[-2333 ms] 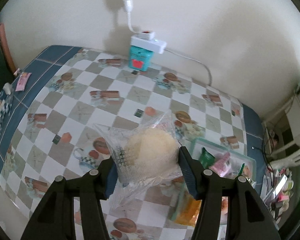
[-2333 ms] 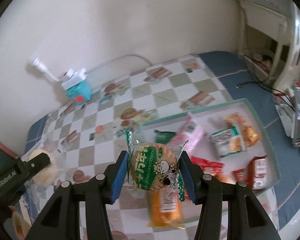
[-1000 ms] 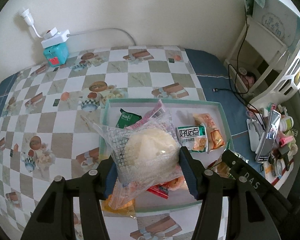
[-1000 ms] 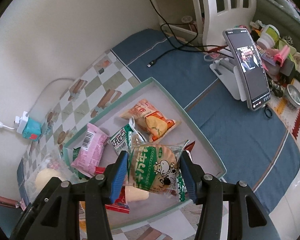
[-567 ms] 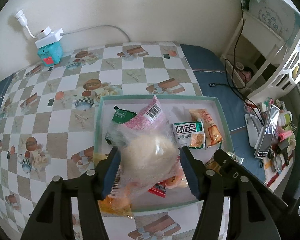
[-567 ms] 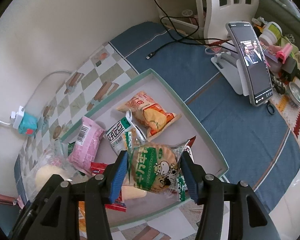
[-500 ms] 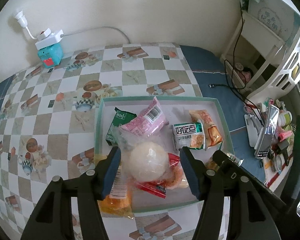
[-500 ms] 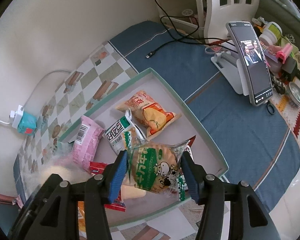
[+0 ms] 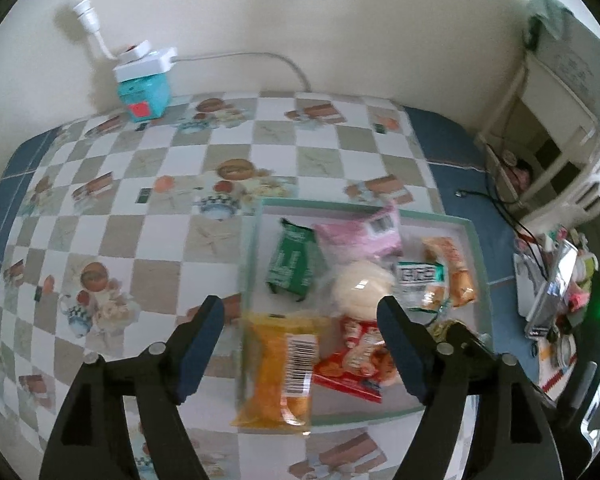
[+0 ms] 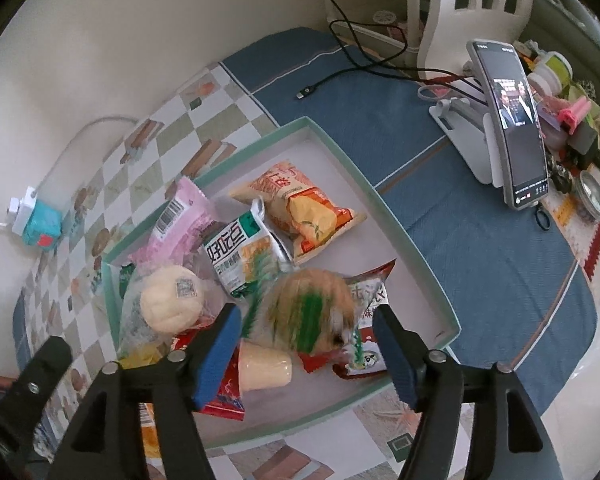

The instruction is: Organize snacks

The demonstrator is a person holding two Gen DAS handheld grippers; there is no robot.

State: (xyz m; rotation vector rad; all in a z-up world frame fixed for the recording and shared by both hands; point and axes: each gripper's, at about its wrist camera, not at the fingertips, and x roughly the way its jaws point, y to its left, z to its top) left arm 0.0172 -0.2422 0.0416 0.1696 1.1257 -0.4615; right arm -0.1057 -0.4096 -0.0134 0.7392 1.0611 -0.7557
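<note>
A teal-rimmed tray point(image 9: 476, 248) on the checkered tablecloth holds several snack packs. The bun in its clear bag point(image 9: 362, 288) lies in the tray, just beyond my left gripper point(image 9: 300, 312), whose jaws are opening with nothing pressed between them. An orange pack point(image 9: 280, 368) lies across the tray's left rim, under that gripper. In the right wrist view the round green-printed cracker pack point(image 10: 308, 312) is a blur between the opening jaws of my right gripper point(image 10: 306, 318), and the pads stand clear of it. The bun point(image 10: 172, 304) lies to its left in the tray point(image 10: 340, 152).
A phone on a stand point(image 10: 516, 120) and small clutter point(image 10: 572, 120) sit on the blue cloth right of the tray. A charging cable point(image 10: 340, 76) runs behind it. A power strip on a teal box point(image 9: 144, 80) stands by the wall.
Both grippers have opened. The bun bag dropped out of the left jaws into the tray. The cracker pack has come loose from the right pads and is blurred.
</note>
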